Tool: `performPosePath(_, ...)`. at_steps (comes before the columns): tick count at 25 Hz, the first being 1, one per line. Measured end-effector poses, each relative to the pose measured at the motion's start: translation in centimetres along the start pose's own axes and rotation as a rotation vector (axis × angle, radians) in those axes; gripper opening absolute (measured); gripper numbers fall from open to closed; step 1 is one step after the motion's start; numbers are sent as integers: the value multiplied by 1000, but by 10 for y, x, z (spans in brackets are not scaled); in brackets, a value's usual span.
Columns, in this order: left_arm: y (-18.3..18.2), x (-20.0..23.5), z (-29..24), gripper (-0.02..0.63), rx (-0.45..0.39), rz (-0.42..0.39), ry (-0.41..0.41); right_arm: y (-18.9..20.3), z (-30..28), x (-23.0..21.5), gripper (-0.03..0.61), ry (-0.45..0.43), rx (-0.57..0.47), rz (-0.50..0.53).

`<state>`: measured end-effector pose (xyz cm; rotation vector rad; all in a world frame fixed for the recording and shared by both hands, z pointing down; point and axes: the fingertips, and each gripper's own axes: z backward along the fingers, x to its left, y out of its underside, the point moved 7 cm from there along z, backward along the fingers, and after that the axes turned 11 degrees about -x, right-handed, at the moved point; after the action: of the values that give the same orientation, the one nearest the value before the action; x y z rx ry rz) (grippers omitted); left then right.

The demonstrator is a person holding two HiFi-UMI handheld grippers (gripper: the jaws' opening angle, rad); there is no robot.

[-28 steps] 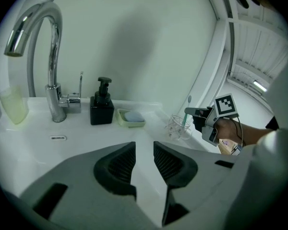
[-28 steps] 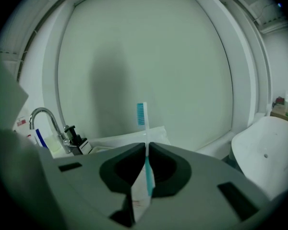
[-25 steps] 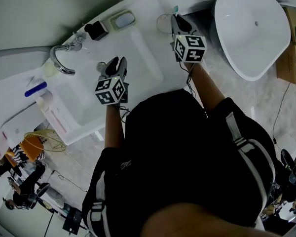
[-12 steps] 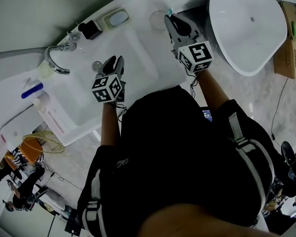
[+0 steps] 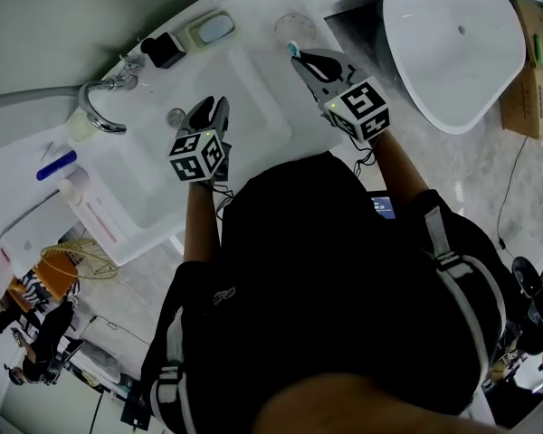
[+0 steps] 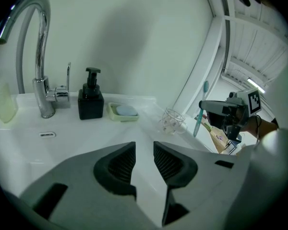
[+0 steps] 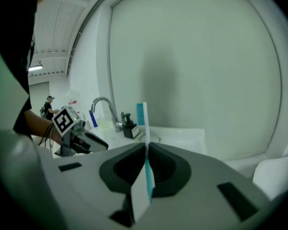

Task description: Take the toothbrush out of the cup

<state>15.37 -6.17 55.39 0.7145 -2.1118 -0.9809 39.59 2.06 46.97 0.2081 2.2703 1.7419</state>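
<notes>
One toothbrush (image 7: 143, 121), lifted clear of the cup (image 6: 172, 120), is clamped in the right gripper (image 5: 303, 60).

Its long axis is held nearly upright across the jaws, with the bristle head above them and the handle's tail below. The jaws are closed to a narrow gap on the handle's middle. The cup is seen on the counter (image 5: 253, 16) just beyond the jaw tips and a little toward the basin (image 5: 244, 98), near the brush's lower end but not touching it. The extraction is judged as good as done, so the coming move is best led away from the cup by the right hand. The left gripper (image 6: 144, 150) is held well apart over the basin, its jaws spread with nothing between them.
</notes>
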Motion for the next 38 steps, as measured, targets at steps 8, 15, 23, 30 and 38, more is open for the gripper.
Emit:
performPosePath(8, 15, 6, 6, 123, 7, 44, -23, 71, 1, 8, 31, -88, 401, -207)
performPosePath(15, 21, 2, 2, 123, 16, 52, -25, 102, -4, 7, 32, -83, 531, -198)
performPosePath(23, 25, -2, -4, 123, 32, 54, -18, 124, -17, 11, 34, -76, 566, -203)
performPosePath(30, 26, -7, -11, 123, 44, 48, -9, 133, -17, 8, 34, -79, 575, -192)
performPosePath(38, 30, -4, -9, 123, 54, 61, -17, 139, -18, 0, 35, -46, 582, -196)
